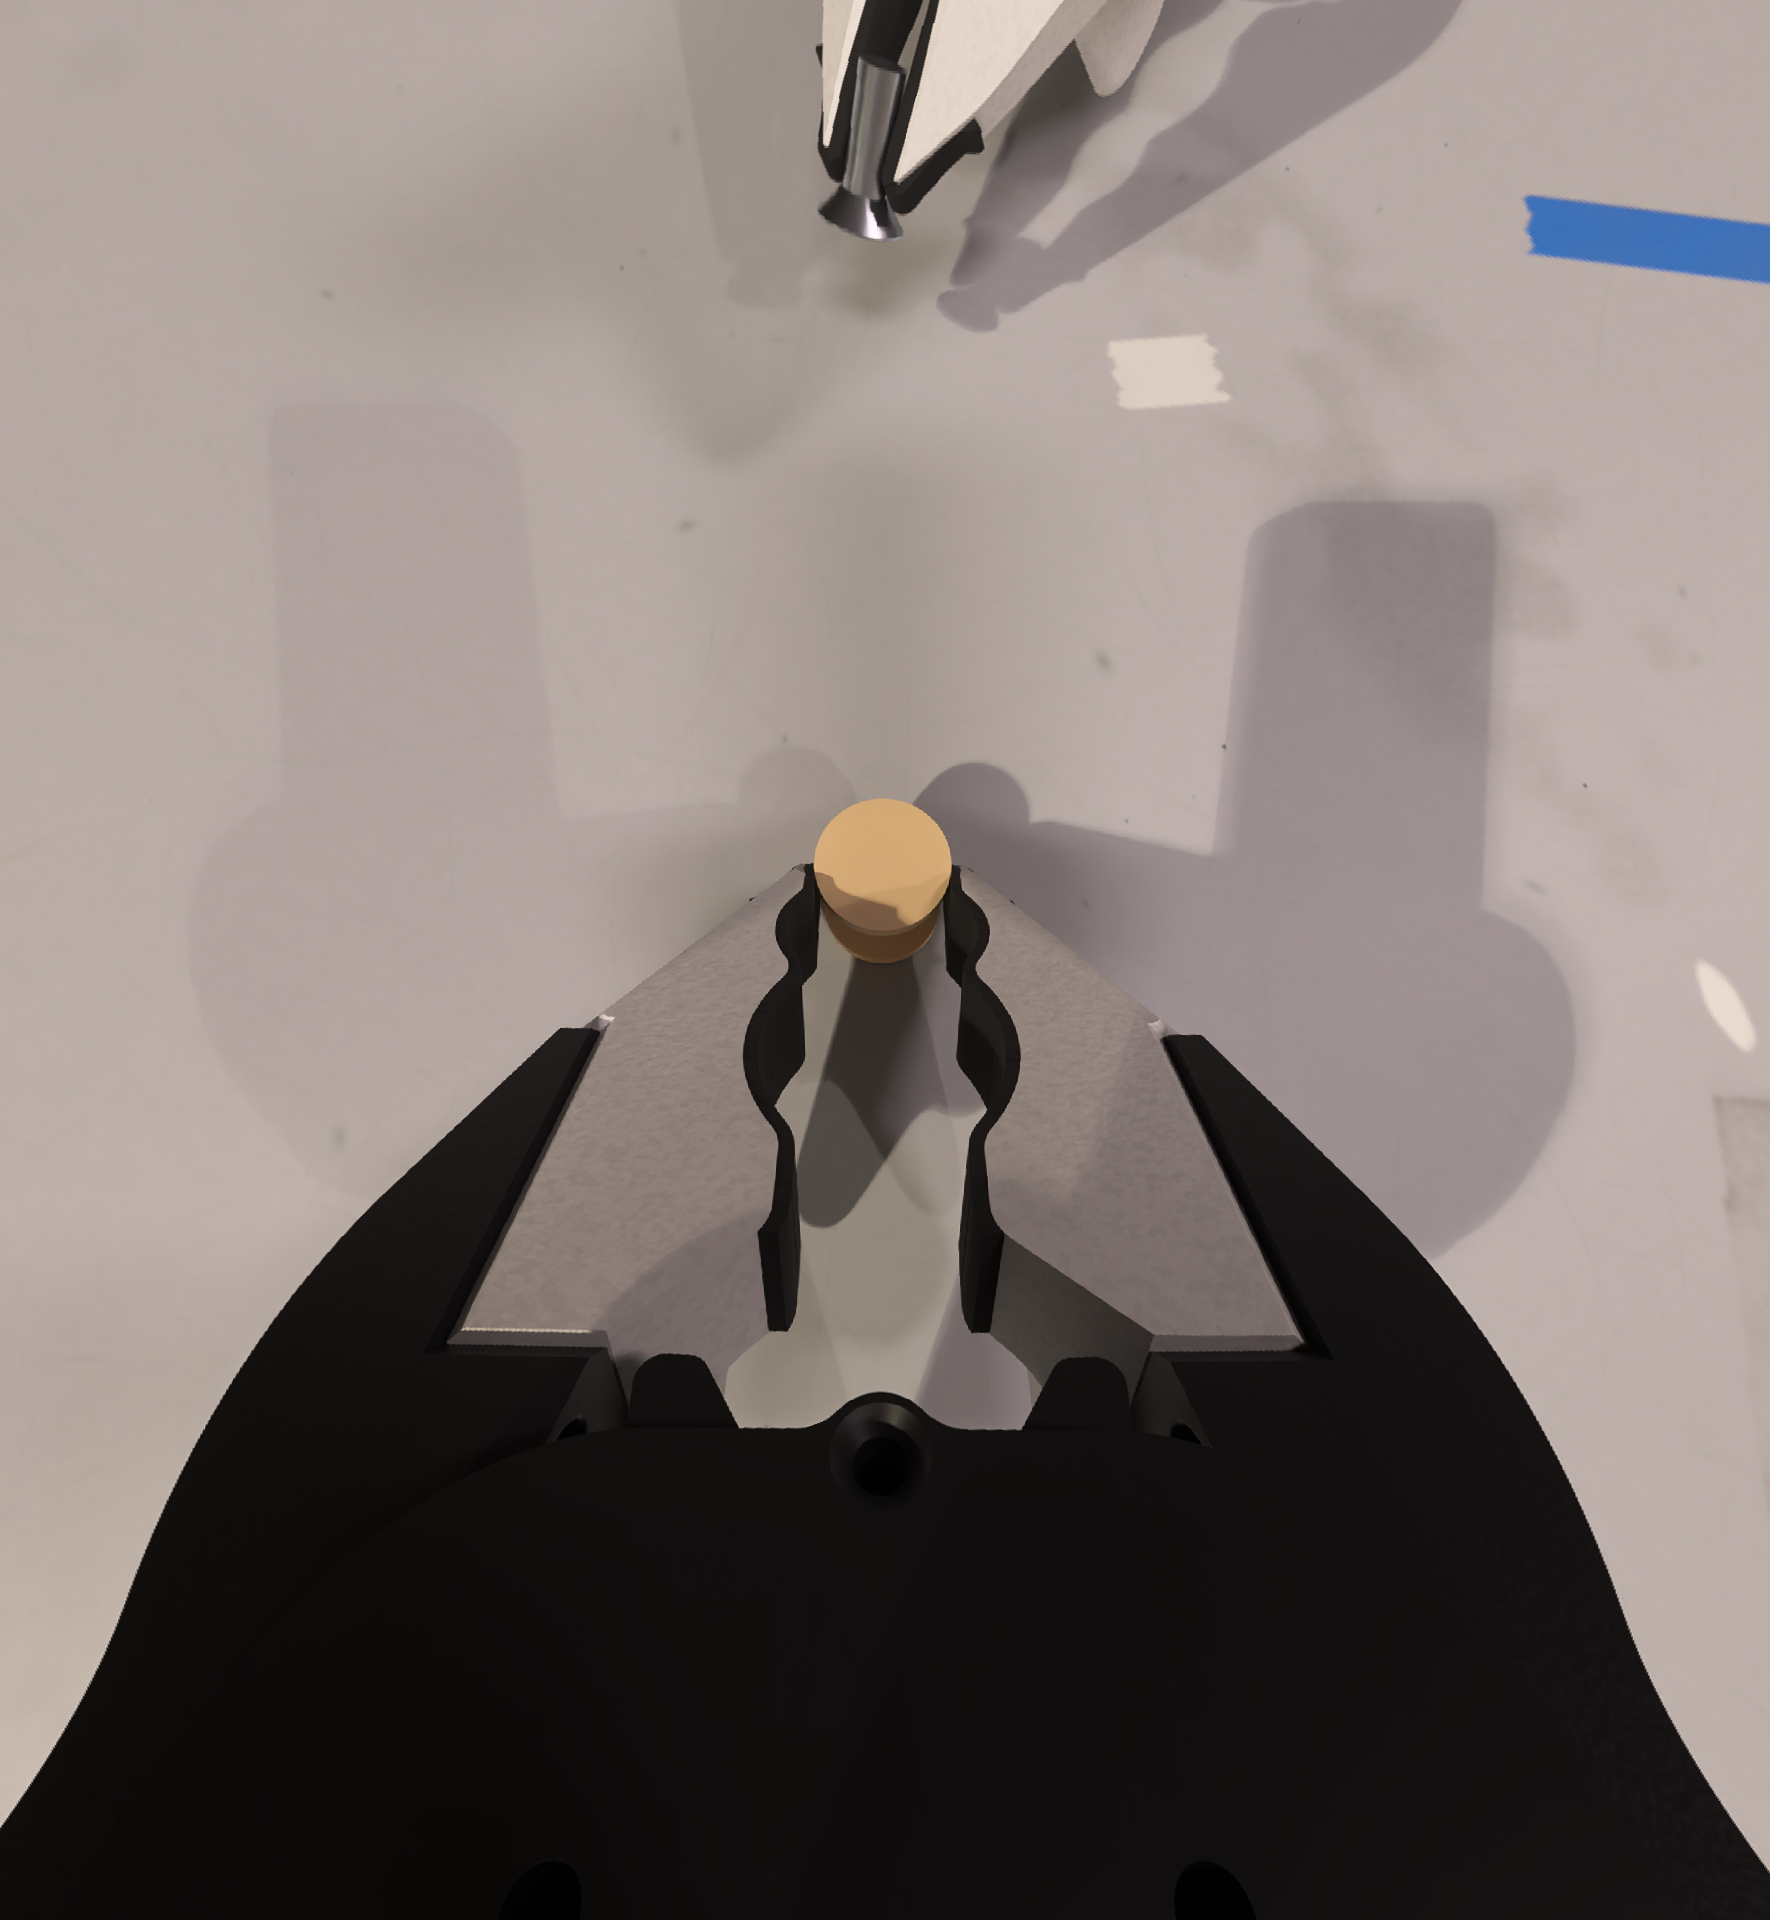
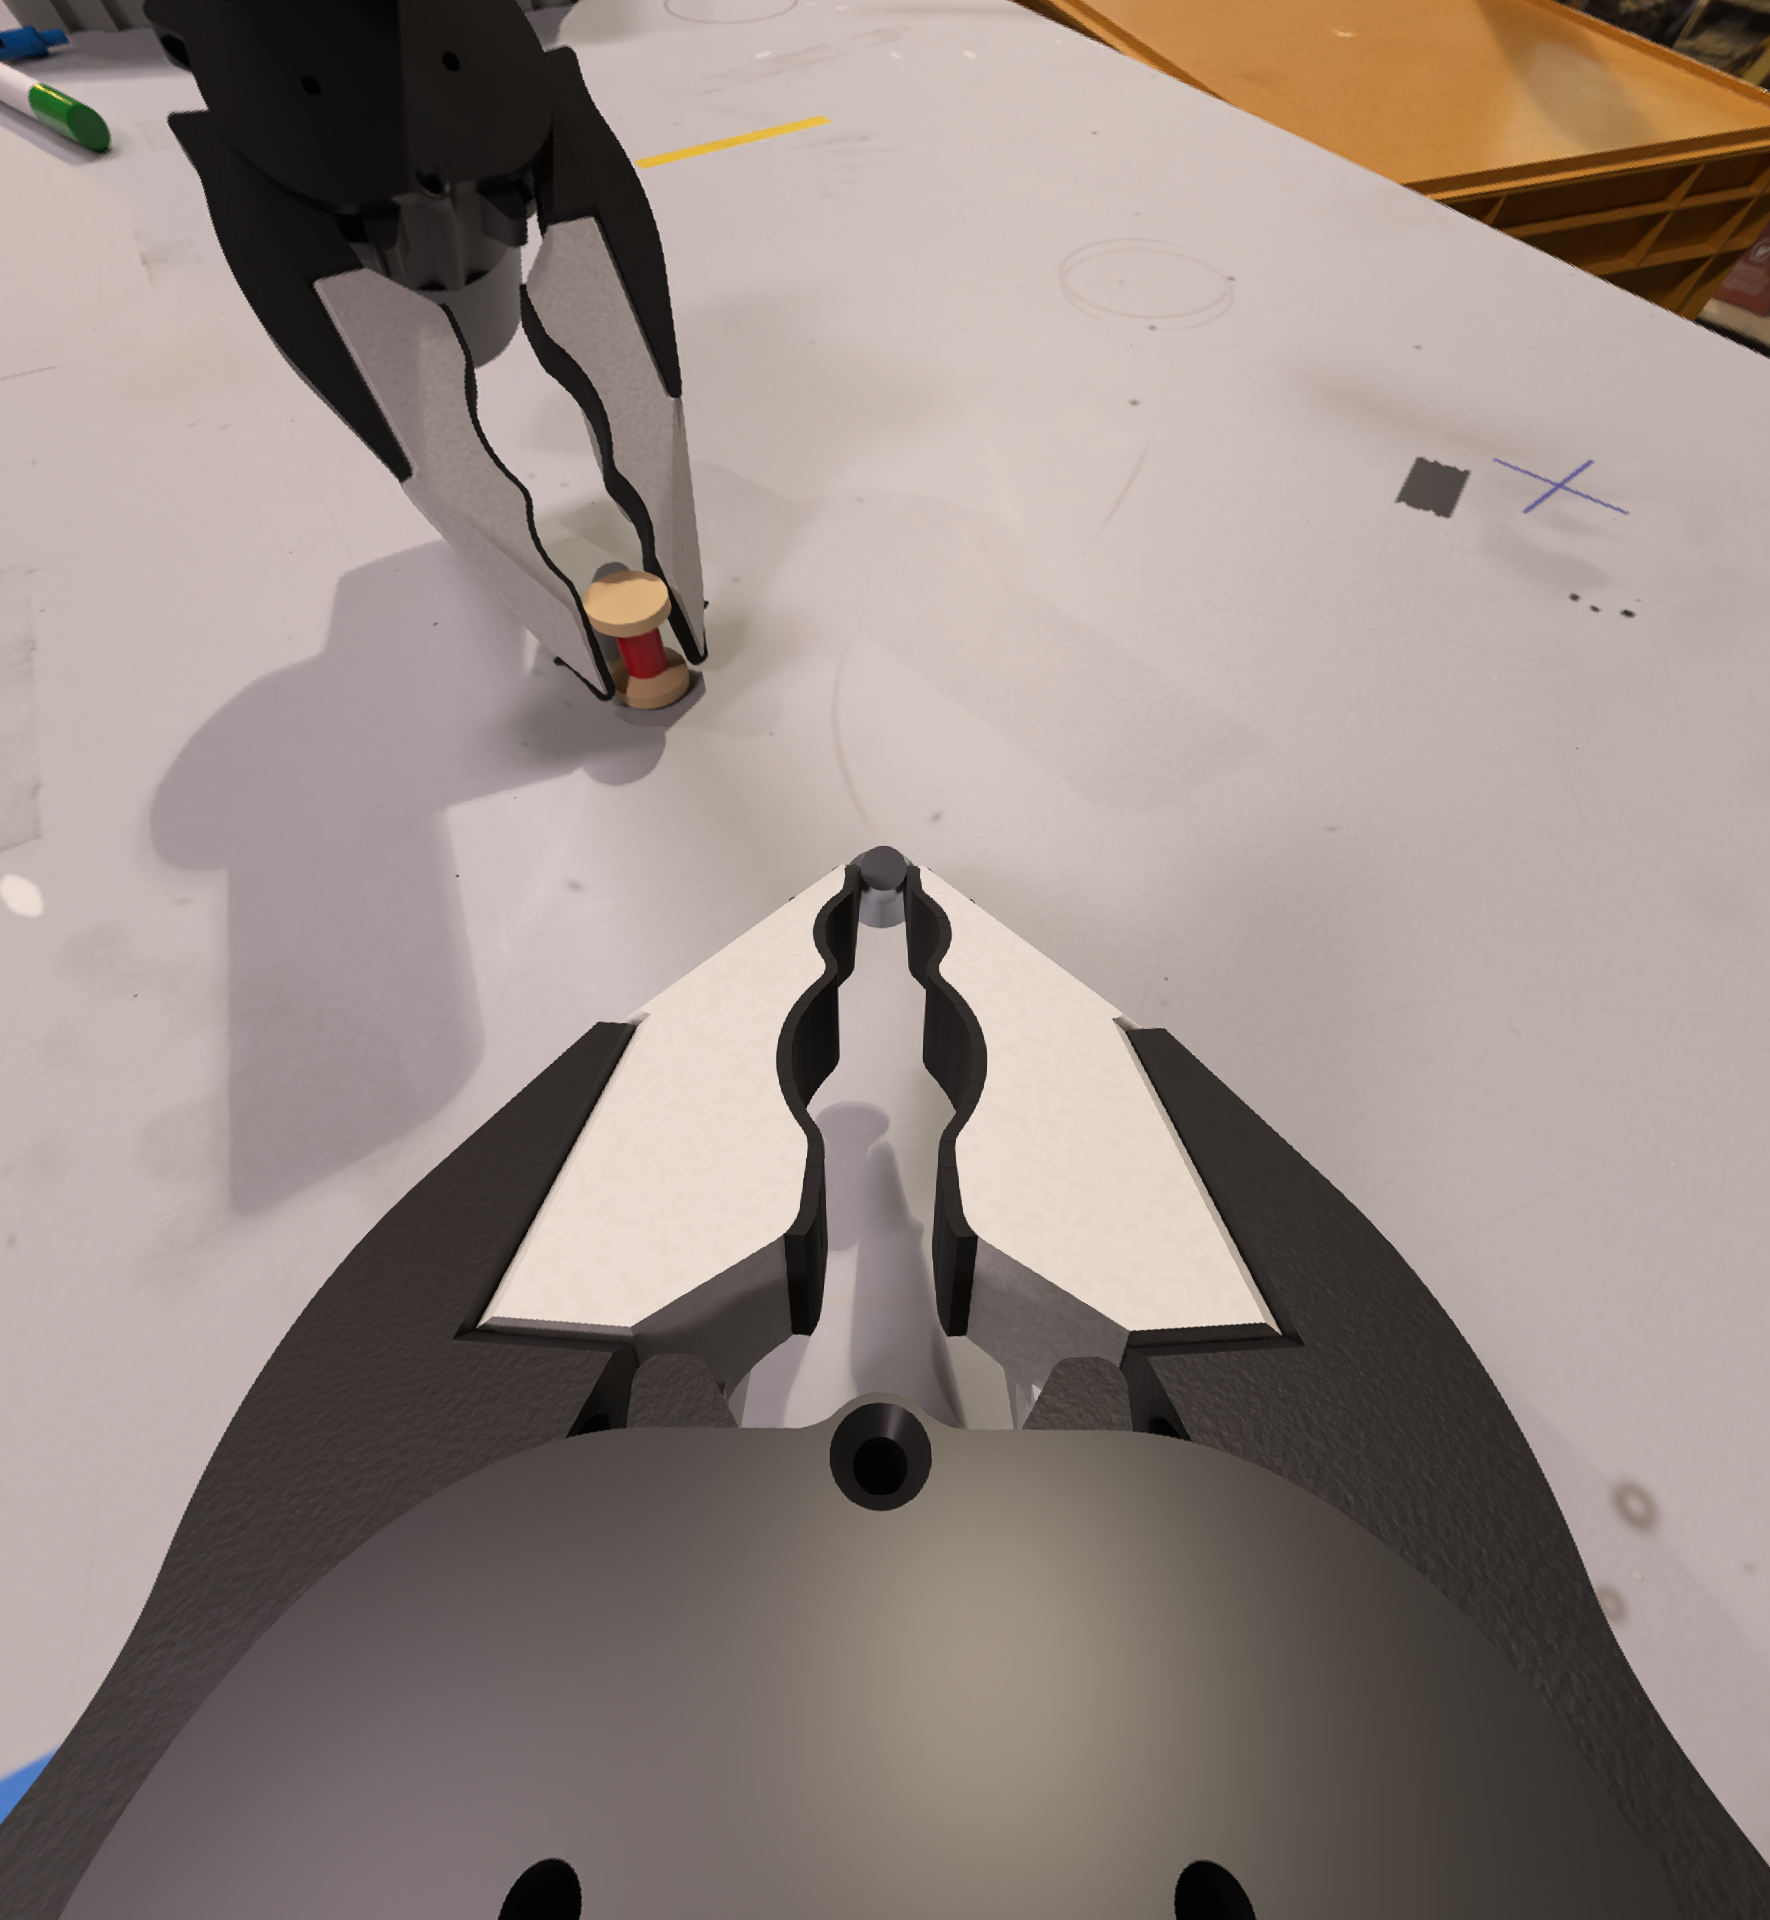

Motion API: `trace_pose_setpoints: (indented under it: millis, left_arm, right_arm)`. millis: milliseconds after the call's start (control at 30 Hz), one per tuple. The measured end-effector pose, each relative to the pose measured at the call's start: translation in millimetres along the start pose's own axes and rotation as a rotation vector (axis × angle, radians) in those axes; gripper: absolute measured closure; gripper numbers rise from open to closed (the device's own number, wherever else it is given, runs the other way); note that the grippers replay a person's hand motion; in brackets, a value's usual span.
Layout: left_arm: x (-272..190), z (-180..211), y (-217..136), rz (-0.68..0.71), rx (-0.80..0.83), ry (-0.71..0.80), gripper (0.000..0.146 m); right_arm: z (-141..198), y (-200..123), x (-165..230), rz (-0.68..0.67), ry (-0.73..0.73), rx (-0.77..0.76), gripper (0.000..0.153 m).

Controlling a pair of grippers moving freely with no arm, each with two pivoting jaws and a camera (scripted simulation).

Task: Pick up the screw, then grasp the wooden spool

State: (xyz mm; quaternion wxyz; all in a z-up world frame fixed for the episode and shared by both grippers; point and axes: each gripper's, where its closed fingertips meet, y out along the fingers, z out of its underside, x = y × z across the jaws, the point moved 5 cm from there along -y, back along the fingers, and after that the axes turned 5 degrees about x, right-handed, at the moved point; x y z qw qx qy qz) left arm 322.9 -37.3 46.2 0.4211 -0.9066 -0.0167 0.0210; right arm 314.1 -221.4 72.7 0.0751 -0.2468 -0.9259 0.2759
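The wooden spool (image 1: 882,883) stands upright on the table, tan with a red middle, as the right wrist view (image 2: 640,644) shows. My left gripper (image 1: 882,896) is shut on the spool, its two fingertips pressing the spool's sides at table level; it also shows in the right wrist view (image 2: 647,665). My right gripper (image 2: 881,883) is shut on a grey metal screw (image 2: 881,883) and holds it above the table. In the left wrist view the screw (image 1: 865,156) hangs head down between the right gripper's fingertips (image 1: 865,156).
The grey table (image 2: 1172,779) carries a green-capped marker (image 2: 34,96) at the far left, yellow tape (image 2: 733,141), and blue tape (image 1: 1681,241). An orange crate (image 2: 1504,114) stands at the far right edge. A dark tape patch (image 2: 1432,486) lies to the right.
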Motion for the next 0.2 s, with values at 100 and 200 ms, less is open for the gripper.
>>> trace_pose_setpoints:
  millis: [100,200]
  left_arm:
    - [-1.2,5.4,-4.4,-0.009,0.013,-0.004,0.123]
    - [-2.1,6.4,-4.9,-0.014,0.014,0.014,0.123]
  right_arm:
    - [-0.2,3.2,1.5,-0.009,-0.004,0.005,0.145]
    - [-1.2,6.4,4.1,-0.017,-0.010,0.011,0.145]
